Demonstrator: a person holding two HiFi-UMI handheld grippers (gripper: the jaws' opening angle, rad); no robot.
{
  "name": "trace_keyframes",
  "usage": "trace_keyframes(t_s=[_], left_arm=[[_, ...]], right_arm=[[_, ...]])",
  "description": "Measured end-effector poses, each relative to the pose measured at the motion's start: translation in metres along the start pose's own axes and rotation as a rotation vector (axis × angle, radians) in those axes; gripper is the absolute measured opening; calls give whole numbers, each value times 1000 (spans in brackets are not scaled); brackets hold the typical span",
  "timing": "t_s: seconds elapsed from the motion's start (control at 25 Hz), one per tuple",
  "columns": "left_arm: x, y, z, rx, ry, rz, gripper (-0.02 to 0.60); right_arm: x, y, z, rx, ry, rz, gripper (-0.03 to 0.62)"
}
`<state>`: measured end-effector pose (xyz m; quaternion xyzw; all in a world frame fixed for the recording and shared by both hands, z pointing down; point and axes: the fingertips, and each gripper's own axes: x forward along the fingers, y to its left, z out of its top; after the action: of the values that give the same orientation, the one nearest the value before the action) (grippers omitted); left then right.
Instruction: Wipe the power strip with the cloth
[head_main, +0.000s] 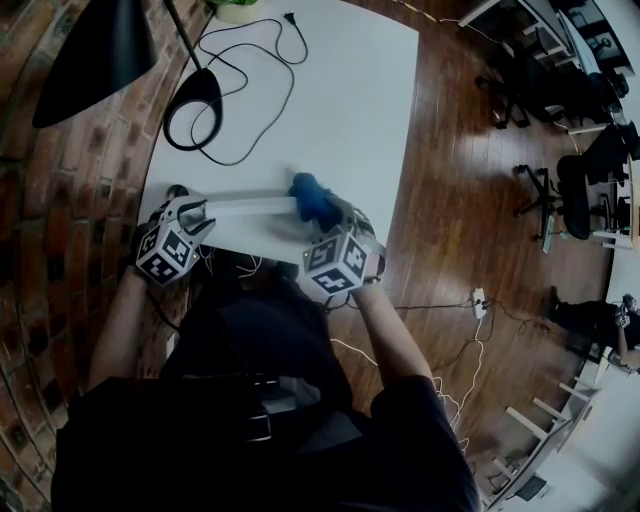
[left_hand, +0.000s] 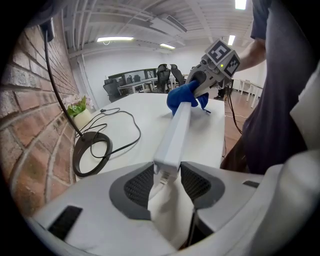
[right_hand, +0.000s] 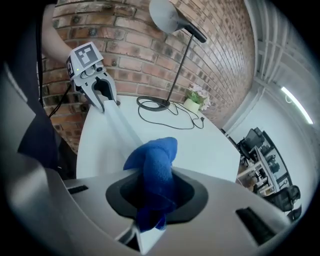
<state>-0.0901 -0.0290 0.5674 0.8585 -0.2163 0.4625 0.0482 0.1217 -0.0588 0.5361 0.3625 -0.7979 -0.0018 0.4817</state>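
You're at the near edge of the white table (head_main: 350, 90), with the brick wall (head_main: 40, 180) along its 9 o'clock side in the head view. A black desk lamp (head_main: 95, 45) leans over that side. Its base (head_main: 193, 97) sits at about 12 o'clock from your left gripper (head_main: 200, 213), and its cord (head_main: 262, 125) loops across the tabletop to a plug (head_main: 291, 17) at the far edge. The white power strip (head_main: 250, 208) runs along the near edge from 9 to 3 o'clock, spanning the gap between your two grippers. Whether it rests on the table or hangs just above it, the views don't settle. Your left gripper's jaws pinch the strip's 9 o'clock end, one pad against each long side. In the left gripper view the bar runs away from them toward 1 o'clock. Your right gripper (head_main: 335, 215) has its jaws squeezed onto the blue cloth (head_main: 312, 198). The wad bulges out past the jaws toward 12 o'clock in the right gripper view, and the bunched cloth sits on the strip's 3 o'clock end, covering it.
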Motion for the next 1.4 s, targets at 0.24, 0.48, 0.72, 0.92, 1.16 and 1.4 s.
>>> trace_keyframes(t_s=[0.24, 0.48, 0.72, 0.92, 1.16, 1.4], left_arm=[[-1, 0, 1, 0, -2, 8, 179], [0, 1, 1, -21, -21, 14, 183], [1, 1, -1, -9, -30, 1, 183], [1, 0, 1, 5, -32, 5, 181], [0, 1, 1, 13, -38, 1, 181], [0, 1, 1, 22, -45, 4, 179]], right_arm=[[9, 17, 29, -71, -22, 51, 77], [13, 18, 29, -111, 10, 55, 75], [15, 23, 39, -140, 31, 55, 69], [12, 31, 49, -97, -7, 60, 74], [16, 43, 59, 4, -7, 87, 71], [14, 45, 57, -18, -14, 38, 66]])
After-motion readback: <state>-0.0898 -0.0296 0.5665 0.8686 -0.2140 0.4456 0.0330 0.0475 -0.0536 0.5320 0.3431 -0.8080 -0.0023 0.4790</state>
